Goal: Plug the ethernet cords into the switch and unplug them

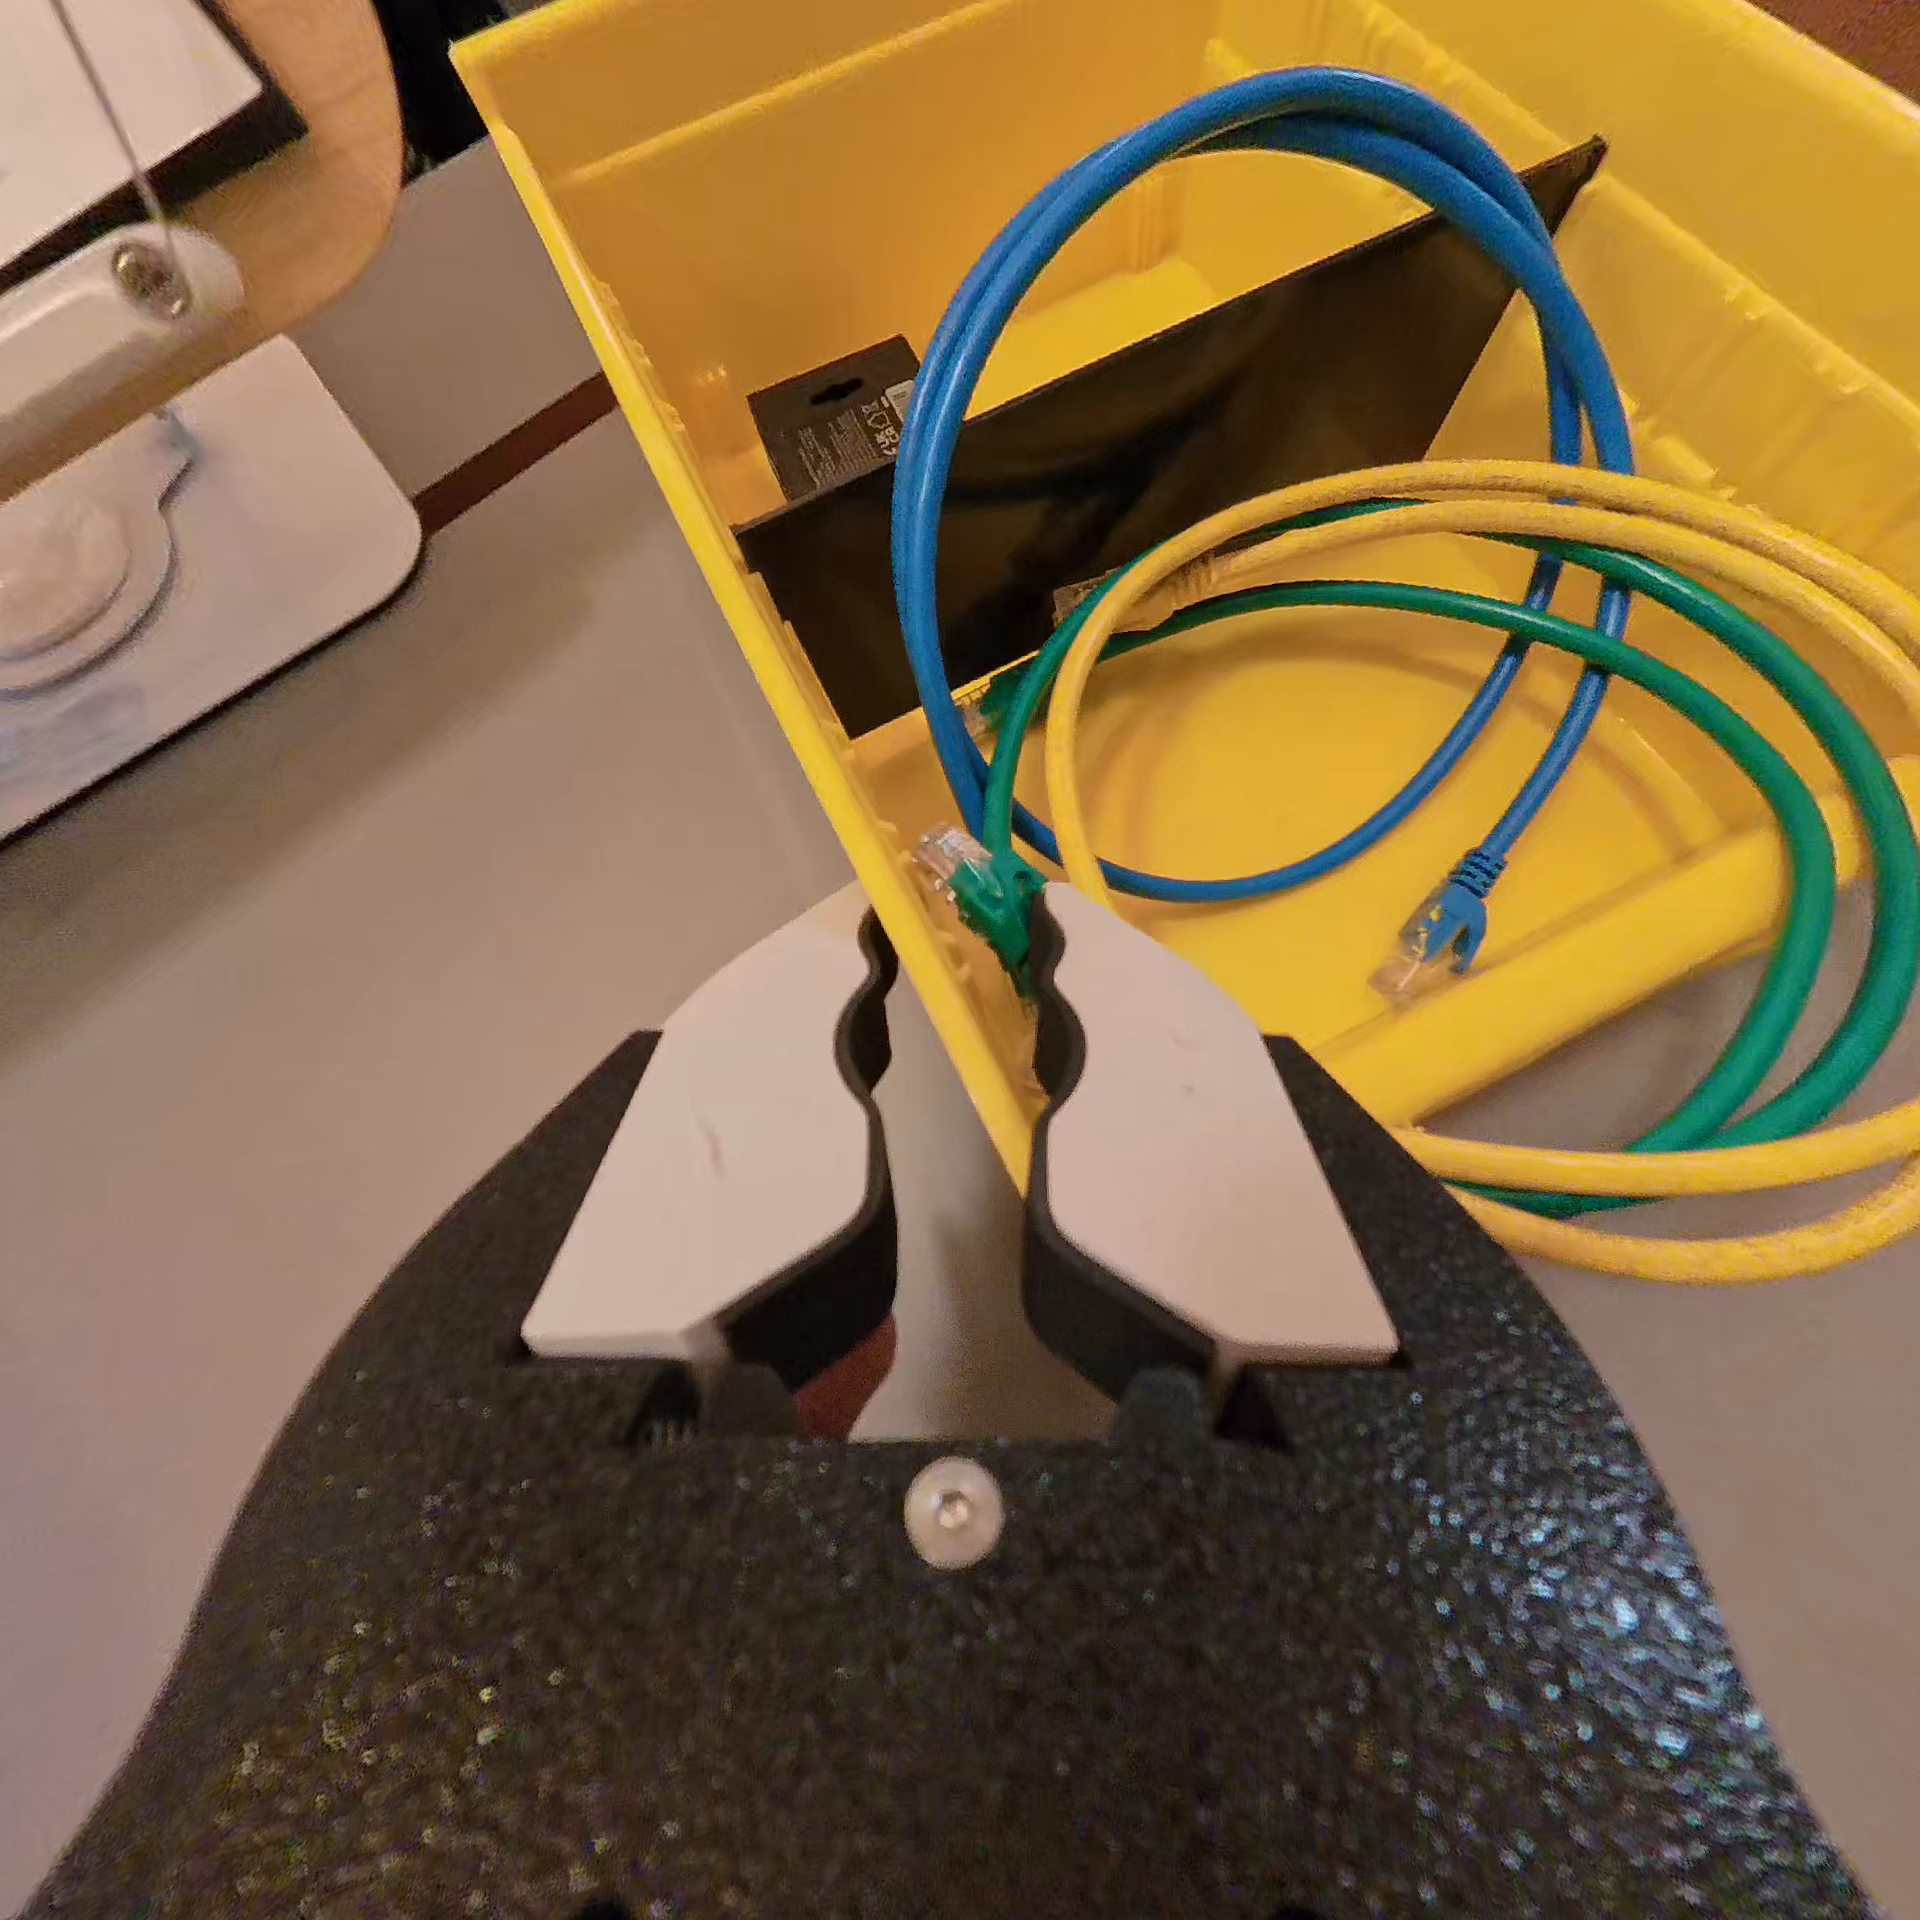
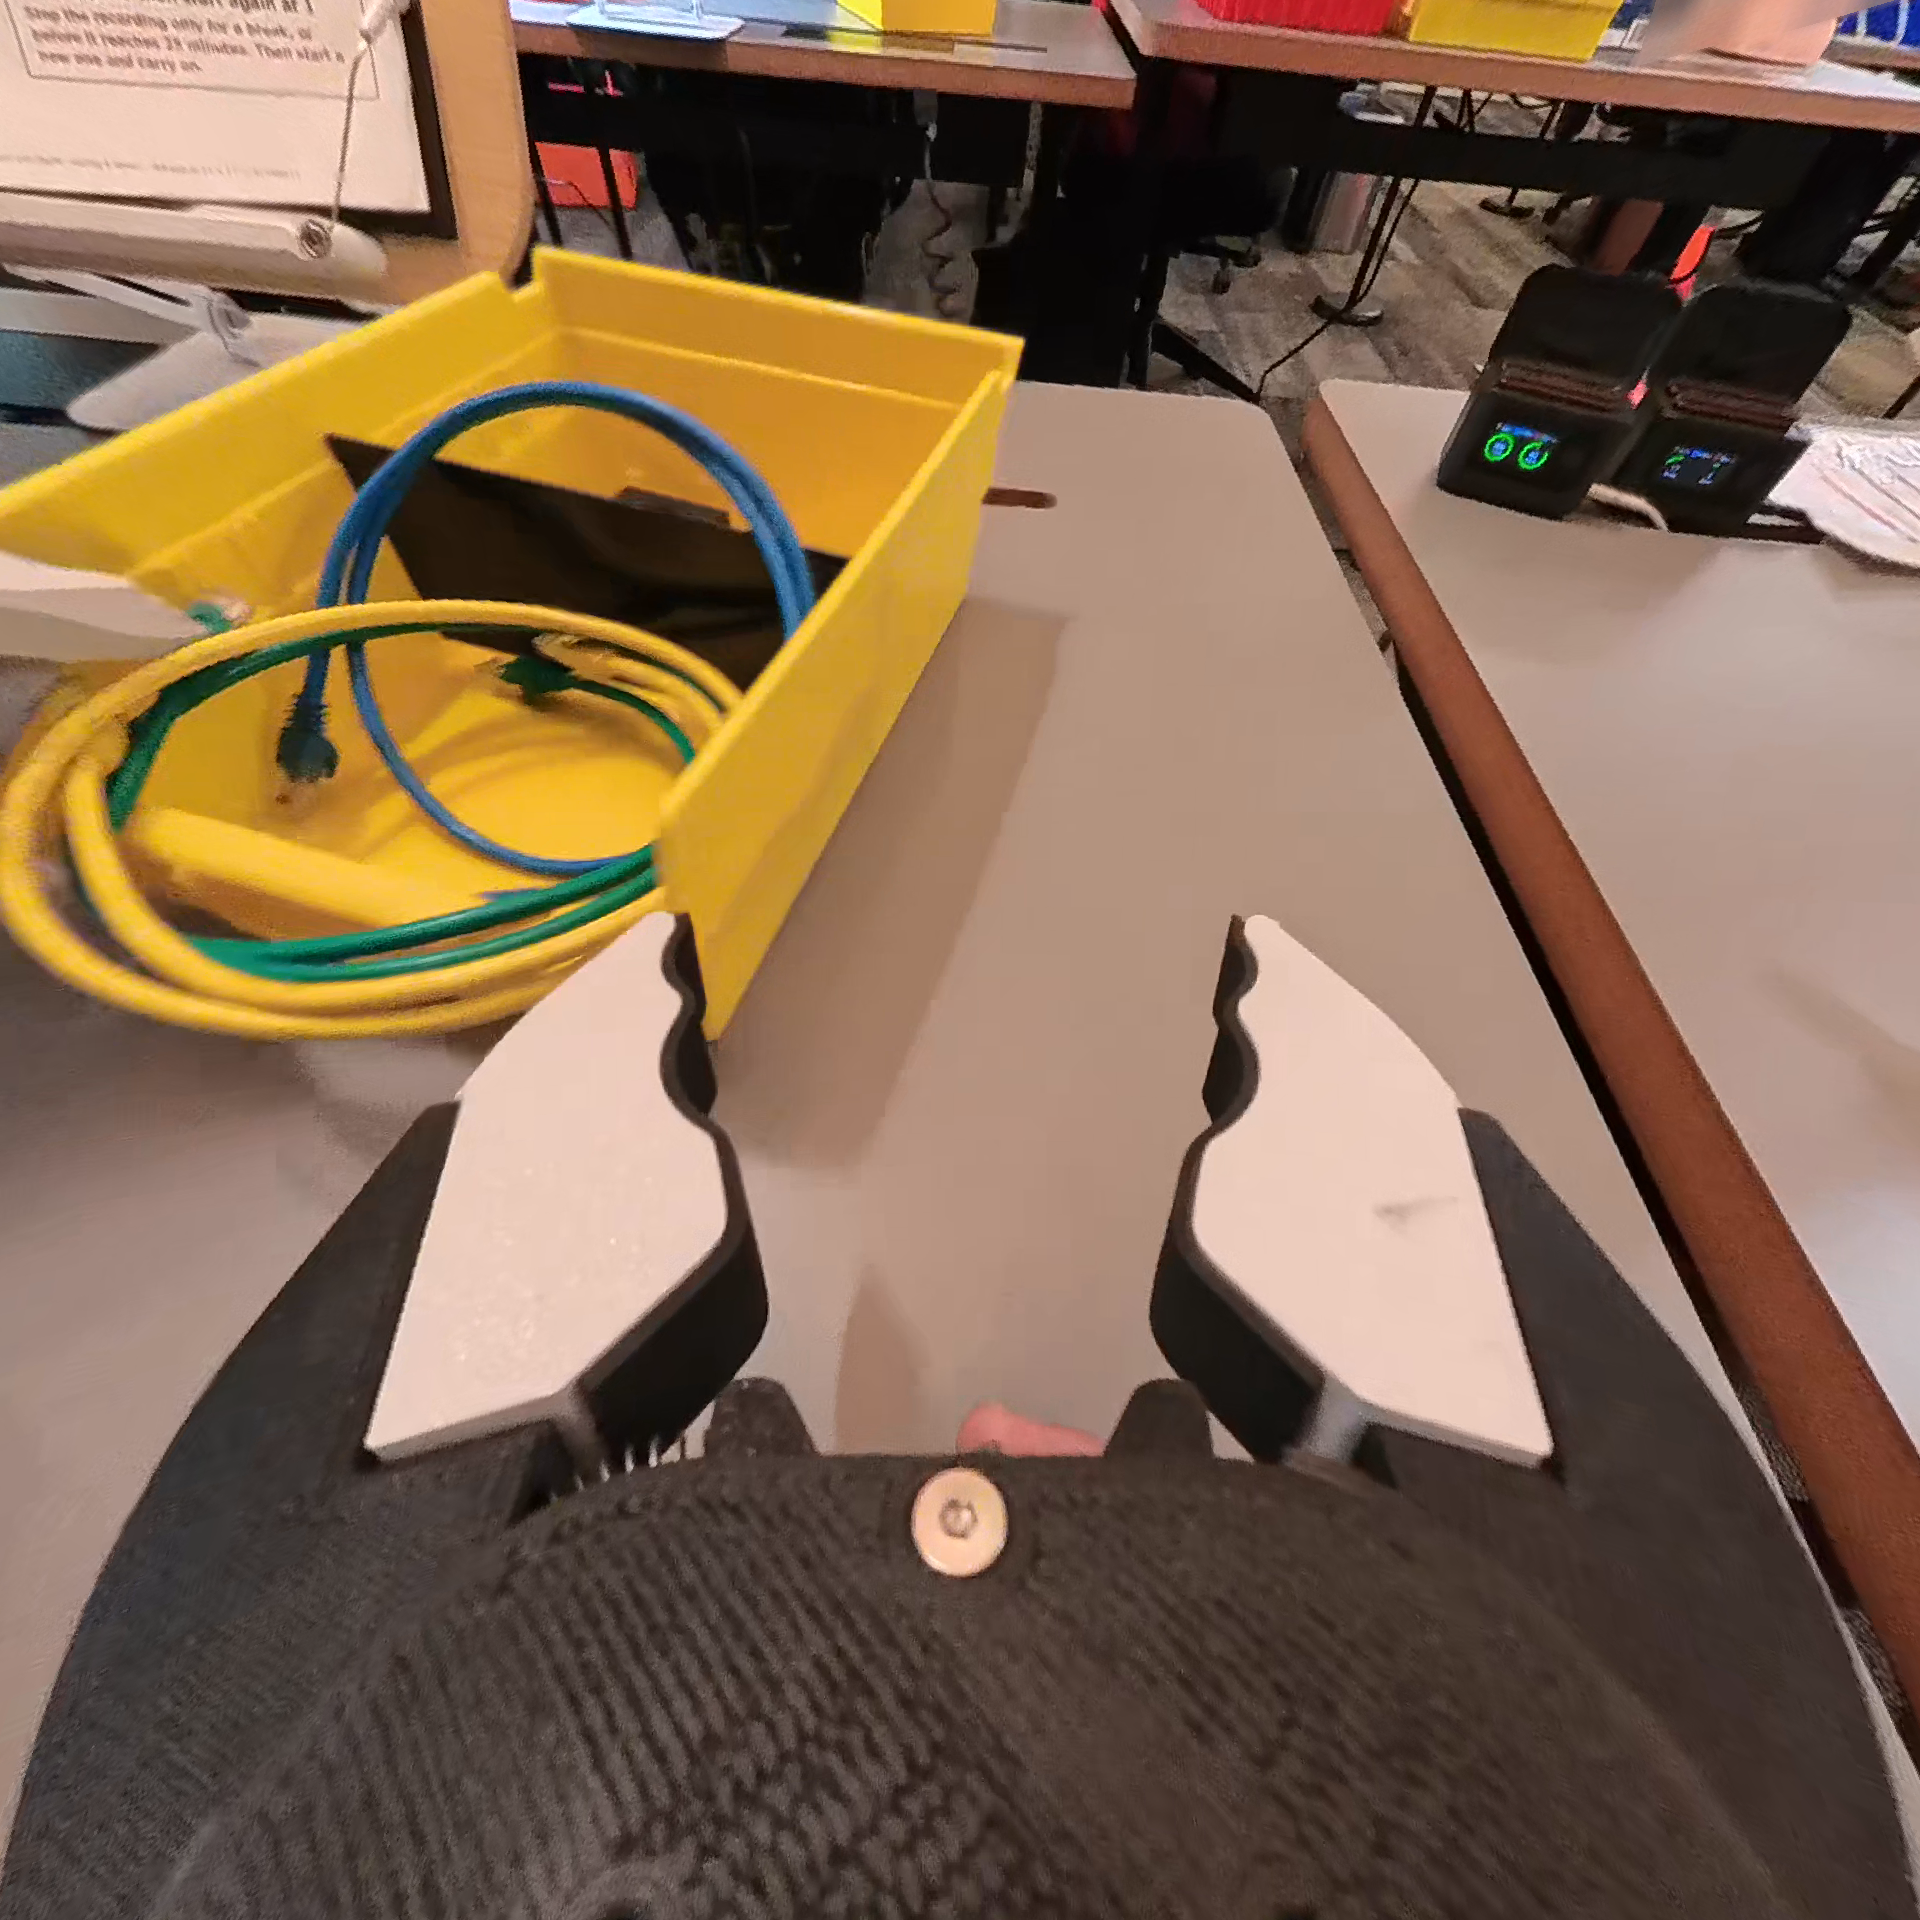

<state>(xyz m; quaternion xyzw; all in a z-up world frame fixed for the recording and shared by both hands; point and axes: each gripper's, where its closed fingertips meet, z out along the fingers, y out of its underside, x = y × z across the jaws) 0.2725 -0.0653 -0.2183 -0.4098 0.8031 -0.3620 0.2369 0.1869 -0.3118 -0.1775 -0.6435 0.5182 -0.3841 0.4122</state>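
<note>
The left gripper (image 1: pixel 961 961) is narrowed around the green cord (image 1: pixel 1766 935) just behind its plug, at the yellow bin (image 1: pixel 727 499) wall; the hold looks partial, so squeeze squarely before lifting. The right gripper (image 2: pixel 961 997) waits wide and empty; no switch is identifiable

Grey table (image 2: pixel 1143 727): yellow bin (image 2: pixel 831 644), yellow cord (image 2: pixel 156 977) loops spilling onto it.

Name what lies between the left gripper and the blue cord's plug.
In the left wrist view, loops of the yellow cord and blue cord cross there, then bare floor of the yellow bin.
</note>
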